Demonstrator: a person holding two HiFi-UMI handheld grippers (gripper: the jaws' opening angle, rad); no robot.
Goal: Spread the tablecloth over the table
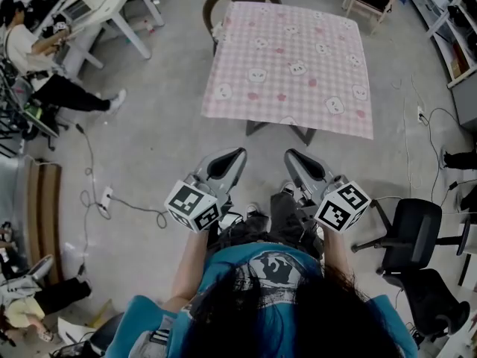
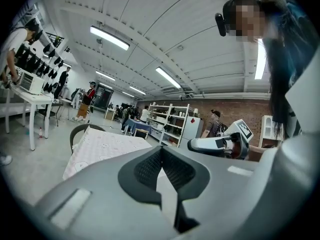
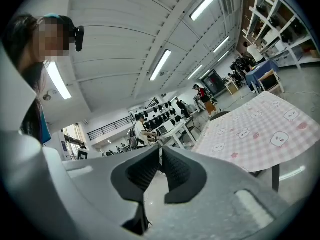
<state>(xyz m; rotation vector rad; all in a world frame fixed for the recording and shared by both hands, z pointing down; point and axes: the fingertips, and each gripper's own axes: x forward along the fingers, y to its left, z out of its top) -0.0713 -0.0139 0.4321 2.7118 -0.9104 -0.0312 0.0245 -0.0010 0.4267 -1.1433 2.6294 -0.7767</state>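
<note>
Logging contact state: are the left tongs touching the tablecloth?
Apart. Head view shows bare floor between the left tongs and the tablecloth.

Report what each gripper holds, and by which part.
Nothing is held. The left gripper and the right gripper are both shut and empty, well short of the tablecloth.

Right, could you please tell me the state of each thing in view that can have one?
Tablecloth: spread flat over the table, edges overhanging.
Left gripper: shut, empty.
Right gripper: shut, empty.
Office chair: unoccupied.
</note>
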